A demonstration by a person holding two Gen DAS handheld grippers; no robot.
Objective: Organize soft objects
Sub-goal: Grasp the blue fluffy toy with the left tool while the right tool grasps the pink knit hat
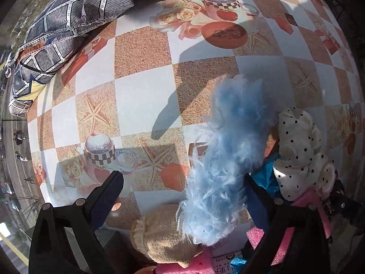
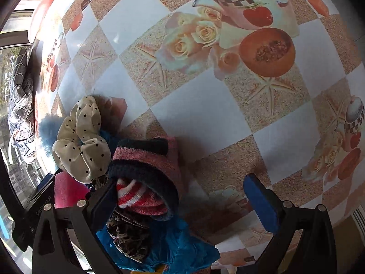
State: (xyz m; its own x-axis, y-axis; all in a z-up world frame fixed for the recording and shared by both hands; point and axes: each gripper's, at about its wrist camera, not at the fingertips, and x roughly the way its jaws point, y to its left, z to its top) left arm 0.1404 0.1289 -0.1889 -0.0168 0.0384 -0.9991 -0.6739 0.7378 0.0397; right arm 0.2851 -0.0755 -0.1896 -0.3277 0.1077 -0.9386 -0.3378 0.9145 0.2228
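Looking at the near edge of the worktop (image 1: pixel 141 105), there's a heap of soft stuff: a burlap pouch (image 1: pixel 159 235), a fluffy blue feathery thing (image 1: pixel 228 155) and a white polka-dot scrunchie (image 1: pixel 298 155). The left gripper (image 1: pixel 184 196) is spread wide with the blue fluff standing between its fingers, nothing pinched yet. The right gripper (image 2: pixel 182 196) is wide open too, its left finger right beside a pink and navy knit piece (image 2: pixel 146 159), holding nothing.

I'd say close low on the fluff's base, since the wispy tips would just slip out.

Only the right view shows the knit piece, a leopard-print scrunchie (image 2: pixel 130 237) and blue shiny fabric (image 2: pixel 178 248). Only the left shows the patterned cushion (image 1: pixel 68 29) properly, at the far edge.
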